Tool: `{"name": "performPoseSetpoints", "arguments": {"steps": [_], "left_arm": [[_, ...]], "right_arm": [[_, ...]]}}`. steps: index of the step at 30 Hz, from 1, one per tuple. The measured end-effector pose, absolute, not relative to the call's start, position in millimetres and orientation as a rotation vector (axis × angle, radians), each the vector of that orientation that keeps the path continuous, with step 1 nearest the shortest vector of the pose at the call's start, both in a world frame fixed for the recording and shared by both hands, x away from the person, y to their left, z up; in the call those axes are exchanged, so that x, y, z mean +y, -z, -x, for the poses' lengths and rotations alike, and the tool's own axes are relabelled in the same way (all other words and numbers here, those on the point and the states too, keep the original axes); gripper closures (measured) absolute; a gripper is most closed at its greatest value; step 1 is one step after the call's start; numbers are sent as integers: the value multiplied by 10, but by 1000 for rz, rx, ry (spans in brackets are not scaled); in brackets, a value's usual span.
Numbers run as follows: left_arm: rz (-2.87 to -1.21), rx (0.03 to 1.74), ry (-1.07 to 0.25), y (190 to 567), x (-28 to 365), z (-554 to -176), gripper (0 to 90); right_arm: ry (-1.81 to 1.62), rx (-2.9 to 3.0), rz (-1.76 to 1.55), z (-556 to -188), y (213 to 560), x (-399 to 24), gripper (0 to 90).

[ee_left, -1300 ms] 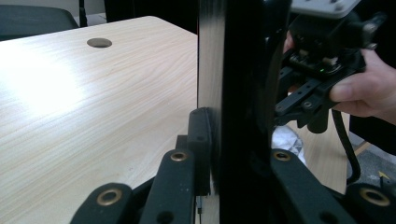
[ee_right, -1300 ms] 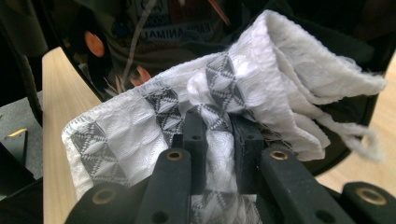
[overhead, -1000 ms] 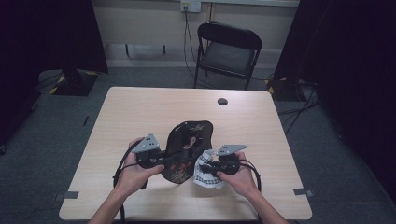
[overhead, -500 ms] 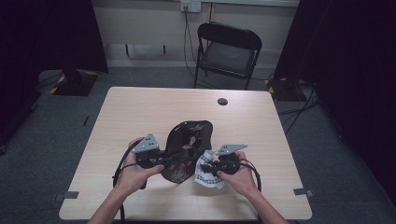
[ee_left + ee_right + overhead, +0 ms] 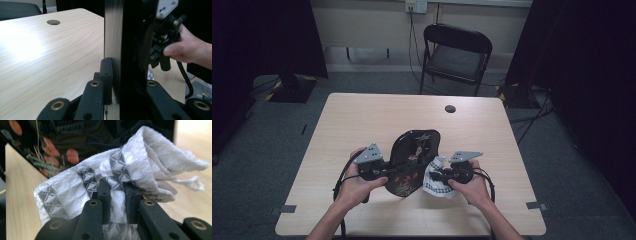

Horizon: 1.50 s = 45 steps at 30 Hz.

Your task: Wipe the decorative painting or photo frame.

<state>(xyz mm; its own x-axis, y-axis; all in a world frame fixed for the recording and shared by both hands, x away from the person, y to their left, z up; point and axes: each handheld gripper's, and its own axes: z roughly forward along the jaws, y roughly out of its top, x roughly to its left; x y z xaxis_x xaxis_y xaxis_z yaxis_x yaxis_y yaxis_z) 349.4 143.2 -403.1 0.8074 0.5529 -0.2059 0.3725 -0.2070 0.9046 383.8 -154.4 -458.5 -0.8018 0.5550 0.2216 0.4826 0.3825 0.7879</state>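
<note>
High view first: a person stands at the near edge of the light wooden table [image 5: 362, 125], holding a gripper in each hand. The left gripper [image 5: 384, 172] is clamped on the edge of a black lacquered tray [image 5: 414, 155] painted with red flowers, which is lifted at a tilt over the table's near middle, its far end pointing toward twelve o'clock. Left gripper view bears this out: the tray [image 5: 130, 50] stands edge-on between the two black jaws, which press its rim from both sides. At about three o'clock from the tray, the right gripper [image 5: 437, 176] pinches a white cloth [image 5: 434, 180] with grey triangle patterning. Right gripper view has the jaws squeezed on a bunched fold of that cloth [image 5: 140, 165], with the tray's flowered face [image 5: 50, 150] just behind it at eleven o'clock. A small dark round hole [image 5: 450, 108] sits in the table near one o'clock.
</note>
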Motion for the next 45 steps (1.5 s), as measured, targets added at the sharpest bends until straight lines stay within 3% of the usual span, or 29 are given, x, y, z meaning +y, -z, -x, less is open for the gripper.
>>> {"name": "performPoseSetpoints", "arguments": {"steps": [5,14,27,39,45], "left_arm": [[-1825,706,-193,4032,1433,-3491,786],[-1842,684,-188,4023,1407,-3485,800],[-1831,699,-188,4029,1421,-3491,797],[-1834,681,-169,4031,1398,-3479,798],[-1839,680,-167,4030,1387,-3476,797]], "right_arm": [[-1384,2554,-935,-3827,4573,-1509,792],[-1533,2390,-864,-3763,4129,-1586,788],[-1432,2614,-827,-3719,4496,-1354,789],[-1548,2414,-809,-3718,4086,-1525,786],[-1551,2383,-796,-3710,4046,-1554,789]]}}
